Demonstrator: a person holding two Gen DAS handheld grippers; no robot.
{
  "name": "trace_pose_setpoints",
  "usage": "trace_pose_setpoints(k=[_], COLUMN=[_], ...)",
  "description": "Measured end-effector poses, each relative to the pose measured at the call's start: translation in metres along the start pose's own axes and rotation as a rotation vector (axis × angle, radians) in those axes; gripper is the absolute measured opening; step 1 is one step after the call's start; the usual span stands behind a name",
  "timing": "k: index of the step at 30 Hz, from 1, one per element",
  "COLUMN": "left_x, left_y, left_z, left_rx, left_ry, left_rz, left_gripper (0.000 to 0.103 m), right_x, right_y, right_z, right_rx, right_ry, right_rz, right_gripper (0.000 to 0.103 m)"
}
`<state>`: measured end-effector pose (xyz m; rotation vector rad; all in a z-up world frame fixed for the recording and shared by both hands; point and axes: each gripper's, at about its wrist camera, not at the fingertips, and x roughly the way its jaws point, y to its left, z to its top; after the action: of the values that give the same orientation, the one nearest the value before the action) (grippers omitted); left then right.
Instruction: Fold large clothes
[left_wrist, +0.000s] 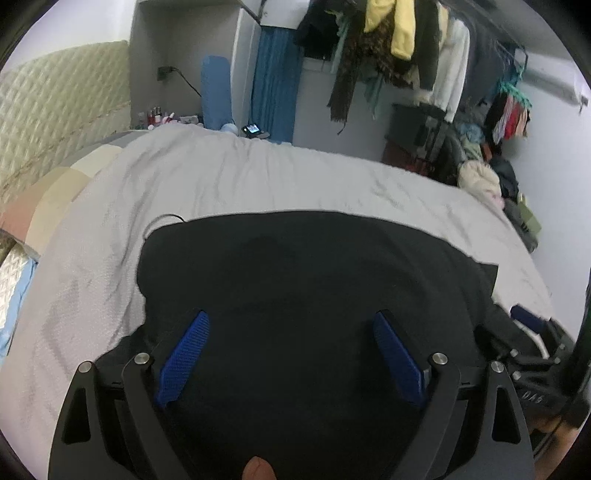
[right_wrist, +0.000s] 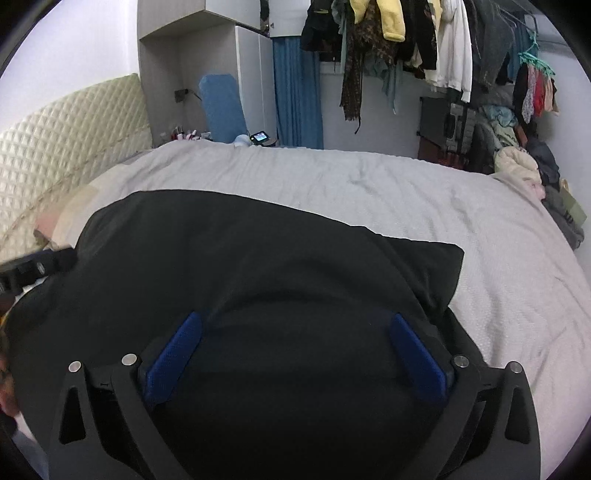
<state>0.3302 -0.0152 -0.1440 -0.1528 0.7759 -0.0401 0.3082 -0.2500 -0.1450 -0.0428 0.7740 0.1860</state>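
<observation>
Two hand-held grippers hover over a black garment (left_wrist: 314, 280) spread on a bed with a pale grey cover (left_wrist: 229, 173). The left gripper (left_wrist: 291, 354) stands wide, its blue pads (left_wrist: 184, 354) well apart with only flat black cloth showing between them, nothing pinched. The right gripper (right_wrist: 295, 354) is likewise spread wide, its blue pads (right_wrist: 173, 354) clear of the fabric as far as the view shows, holding nothing. The step in hand appears to be the moment between folds: both tools free above the cloth, ready to take a new hold. To do this well, each gripper should probably come down on an outer edge or corner of the garment rather than its middle, pinch a single layer cleanly, and the two should lift and carry together so the fold line stays straight and the cloth below does not drag. The garment is large, dark and matte, apparently a soft knit that lies limp. It lies on the near part of the bed, its far edge fairly straight. In the left view a squared corner juts out on the right, and a thin dark cord (left_wrist: 166, 218) curls out at the far left corner. In the right view a squared flap (right_wrist: 432, 269) sticks out to the right, possibly a sleeve or a layer already folded. Beyond the bed hangs a crowded rail of clothes (left_wrist: 399, 48), beside a blue curtain (left_wrist: 273, 81).
</observation>
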Motion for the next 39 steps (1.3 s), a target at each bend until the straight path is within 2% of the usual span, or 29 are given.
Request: trace_pose_setpoints(k=[6, 11, 16, 20, 27, 31, 35, 39], left_x=[0.041, 0.074, 0.098, 0.095, 0.069, 0.061, 0.045, 0.029], left_y=[-0.004, 0.001, 0.002, 0.002, 0.004, 0.007, 0.014, 0.027], left_z=[0.004, 0.011, 0.013, 0.011, -0.008, -0.008, -0.012, -0.016], left_rx=[0.001, -0.023, -0.031, -0.025, 0.006, 0.011, 0.024, 0.055], left_ry=[0.022, 0.046, 0.057, 0.057, 0.023, 0.030, 0.014, -0.005], left_rz=[0.026, 0.029, 0.042, 0.044, 0.006, 0.003, -0.007, 0.028], left_gripper=[0.092, 0.101, 0.103, 0.103, 0.102, 0.102, 0.102, 0.103], right_x=[0.026, 0.055, 0.070, 0.071, 0.051, 0.043, 0.033, 0.028], right_y=[-0.002, -0.007, -0.005, -0.002, 0.000, -0.006, -0.017, -0.031], right_z=[0.009, 0.013, 0.013, 0.008, -0.004, 0.001, 0.005, 0.006], right_rx=[0.004, 0.045, 0.047, 0.031, 0.015, 0.026, 0.041, 0.077], right_ry=[0.014, 0.045, 0.039, 0.026, -0.005, 0.015, 0.013, 0.018], right_rz=[0.007, 0.040, 0.046, 0.041, 0.056, 0.084, 0.077, 0.070], right_gripper=[0.103, 0.103, 0.103, 0.103, 0.103, 0.103, 0.103, 0.103])
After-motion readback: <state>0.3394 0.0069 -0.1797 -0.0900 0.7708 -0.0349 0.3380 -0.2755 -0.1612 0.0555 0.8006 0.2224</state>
